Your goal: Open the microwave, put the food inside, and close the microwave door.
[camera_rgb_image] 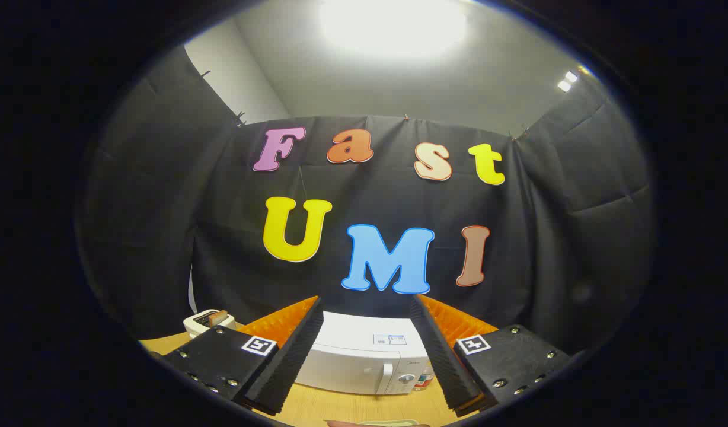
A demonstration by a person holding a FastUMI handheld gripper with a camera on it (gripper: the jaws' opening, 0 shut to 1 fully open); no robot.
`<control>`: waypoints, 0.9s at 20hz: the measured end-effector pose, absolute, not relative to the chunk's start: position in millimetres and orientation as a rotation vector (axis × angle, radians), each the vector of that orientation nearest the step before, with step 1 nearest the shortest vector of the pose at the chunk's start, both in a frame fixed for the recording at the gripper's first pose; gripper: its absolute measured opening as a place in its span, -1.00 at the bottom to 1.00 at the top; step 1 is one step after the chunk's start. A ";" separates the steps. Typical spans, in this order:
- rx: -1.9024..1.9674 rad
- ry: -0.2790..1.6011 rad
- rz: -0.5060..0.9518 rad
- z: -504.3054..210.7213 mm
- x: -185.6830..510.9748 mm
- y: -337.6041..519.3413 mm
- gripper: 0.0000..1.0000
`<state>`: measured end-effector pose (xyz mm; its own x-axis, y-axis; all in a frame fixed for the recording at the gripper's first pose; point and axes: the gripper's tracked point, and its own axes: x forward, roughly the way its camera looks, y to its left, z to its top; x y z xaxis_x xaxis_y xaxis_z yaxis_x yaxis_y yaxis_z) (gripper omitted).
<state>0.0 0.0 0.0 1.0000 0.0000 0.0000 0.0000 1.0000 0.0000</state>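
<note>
hovering with fingers spread and empty, the gripper (364, 356) is facing the microwave (364, 362), which is sitting shut on the table (352, 409) beyond the fingers. its door handle (388, 377), rigid and probably slick, is looking the likeliest hold; a toaster (208, 321) is standing left of the microwave.
</note>
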 end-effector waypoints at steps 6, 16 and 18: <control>0.027 -0.009 0.021 2.8 2.7 11.7 0.90; 0.028 0.004 0.008 5.7 3.9 7.7 0.90; 0.032 0.001 0.005 6.4 3.7 5.7 0.90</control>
<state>3.7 5.7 6.4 1.0000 0.0052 -0.0008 -0.0052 0.9995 0.0324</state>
